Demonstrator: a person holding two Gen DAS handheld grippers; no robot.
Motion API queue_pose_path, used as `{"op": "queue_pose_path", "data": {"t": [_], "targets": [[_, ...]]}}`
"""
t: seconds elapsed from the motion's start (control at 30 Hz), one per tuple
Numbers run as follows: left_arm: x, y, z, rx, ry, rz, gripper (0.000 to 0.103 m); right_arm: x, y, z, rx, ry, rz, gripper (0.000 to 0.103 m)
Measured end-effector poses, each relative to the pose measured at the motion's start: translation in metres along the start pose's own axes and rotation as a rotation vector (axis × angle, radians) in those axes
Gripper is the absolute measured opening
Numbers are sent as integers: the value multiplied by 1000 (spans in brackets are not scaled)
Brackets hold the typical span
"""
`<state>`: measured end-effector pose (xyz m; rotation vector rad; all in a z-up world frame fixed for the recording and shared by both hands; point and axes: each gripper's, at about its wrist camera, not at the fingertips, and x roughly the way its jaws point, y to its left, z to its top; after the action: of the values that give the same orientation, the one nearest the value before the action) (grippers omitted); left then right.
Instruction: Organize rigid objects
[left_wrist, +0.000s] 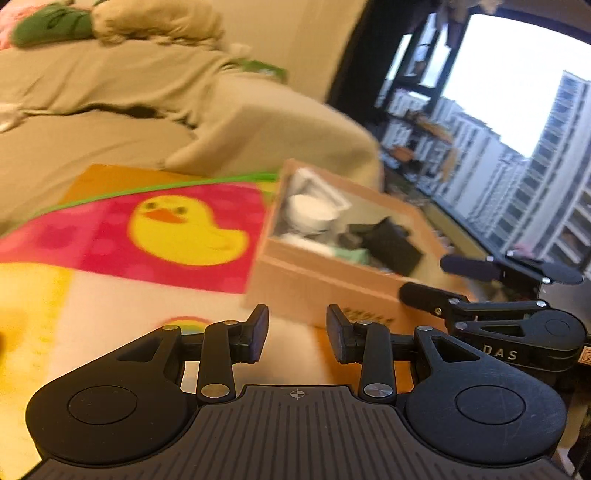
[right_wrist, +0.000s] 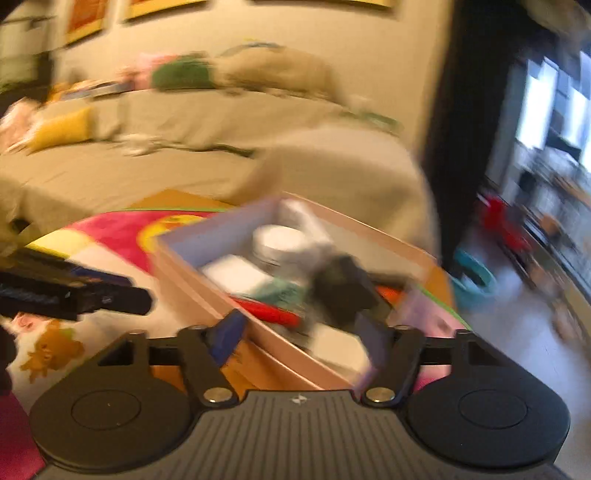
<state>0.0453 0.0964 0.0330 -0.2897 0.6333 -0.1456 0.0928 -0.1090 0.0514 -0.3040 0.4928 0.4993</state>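
Note:
An open cardboard box stands on a colourful play mat in front of a beige sofa. It holds white round dishes, a white flat piece, a red thing and a black object. My left gripper hovers just short of the box's near wall, open and empty. My right gripper is open over the box's near corner, the black object just ahead of its right finger; blur hides any contact. It also shows at the box's right end.
The beige sofa with cushions and a green item fills the background. A large window and dark shelving stand at the right. In the right wrist view a teal bowl lies on the bare floor beyond the mat.

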Motion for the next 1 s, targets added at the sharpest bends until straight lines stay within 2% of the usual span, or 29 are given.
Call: {"op": "queue_pose_path", "data": {"t": [0.1, 0.23, 0.33, 0.43, 0.57, 0.63, 0.7, 0.77, 0.8, 0.83, 0.87, 0.93, 1.0], "targets": [[-11, 3, -6, 64, 27, 54, 38, 15, 15, 4, -73, -21, 19, 62], [-18, 3, -26, 134, 79, 104, 38, 8, 16, -1, -88, -25, -17, 64], [-18, -1, -38, 162, 92, 97, 41, -1, 9, -7, -91, -12, -60, 64], [-21, -9, -42, 177, 91, 87, 43, -9, 5, -15, -159, -16, -107, 65], [-23, -19, -47, 185, 105, 60, 43, -6, 0, -15, -202, 10, -214, 65], [-23, -24, -50, 200, 110, 61, 43, -3, -9, -15, -150, 40, -262, 65], [-24, -30, -54, 222, 111, 62, 45, -5, -19, -14, -46, 95, -255, 65], [-21, -37, -56, 249, 113, 72, 55, -13, -25, -20, 80, 137, -188, 70], [-19, -42, -58, 262, 116, 80, 59, -18, -26, -25, 146, 153, -162, 79], [-17, -46, -58, 270, 122, 82, 69, -22, -27, -30, 215, 168, -143, 85], [-15, -50, -59, 281, 131, 79, 80, -26, -26, -37, 283, 190, -123, 86], [-9, -59, -60, 303, 147, 77, 92, -29, -24, -51, 366, 232, -88, 86], [-6, -59, -60, 256, 135, 80, 96, -28, -19, -64, 416, 275, -87, 87]]}}
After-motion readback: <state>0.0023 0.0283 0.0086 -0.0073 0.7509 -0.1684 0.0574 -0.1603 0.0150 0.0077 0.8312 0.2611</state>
